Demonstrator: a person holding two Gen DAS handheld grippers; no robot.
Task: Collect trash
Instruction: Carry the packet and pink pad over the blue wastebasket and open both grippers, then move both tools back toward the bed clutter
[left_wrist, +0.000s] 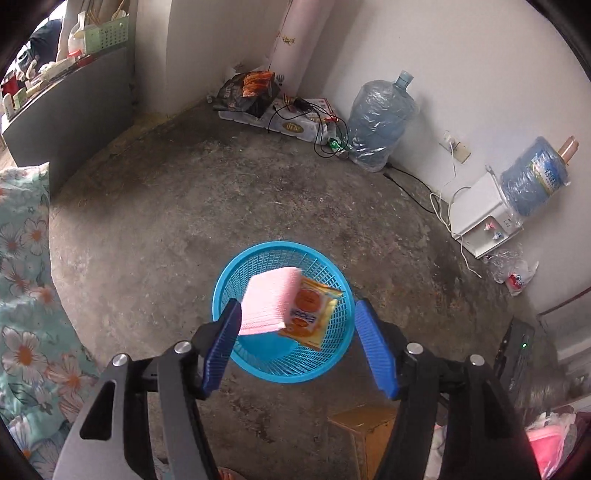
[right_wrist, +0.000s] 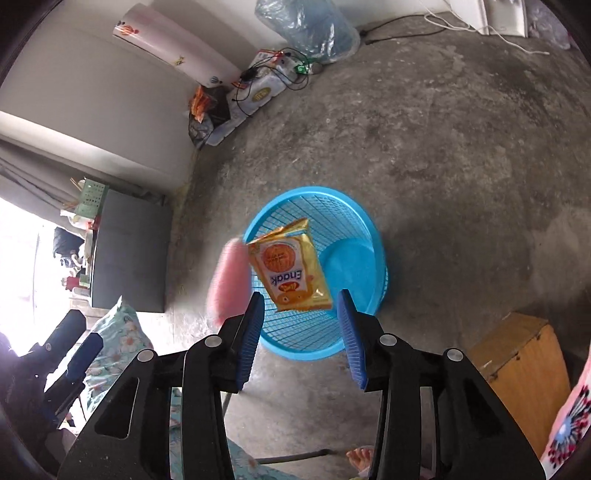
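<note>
A blue mesh basket (left_wrist: 225, 284) (right_wrist: 365, 221) stands on the concrete floor below both grippers. My left gripper (left_wrist: 298, 302) is open above it. A pink tissue pack (left_wrist: 269, 306), blurred, hangs in the air at the tip of its left finger, and the right finger is well clear of it. My right gripper (right_wrist: 301, 294) is open too. A yellow snack packet (right_wrist: 291, 269) (left_wrist: 312, 314) floats just beyond its fingertips over the basket, with no pad pressing on it. In the right wrist view the pink tissue pack (right_wrist: 229, 280) is a blur left of the packet.
A wooden box (right_wrist: 524, 365) sits on the floor right of the basket. Floral bedding (left_wrist: 26, 295) lies to the left. Along the far wall are a water jug (left_wrist: 380, 122), a dispenser (left_wrist: 487, 218), cables and a bag pile (left_wrist: 251, 92).
</note>
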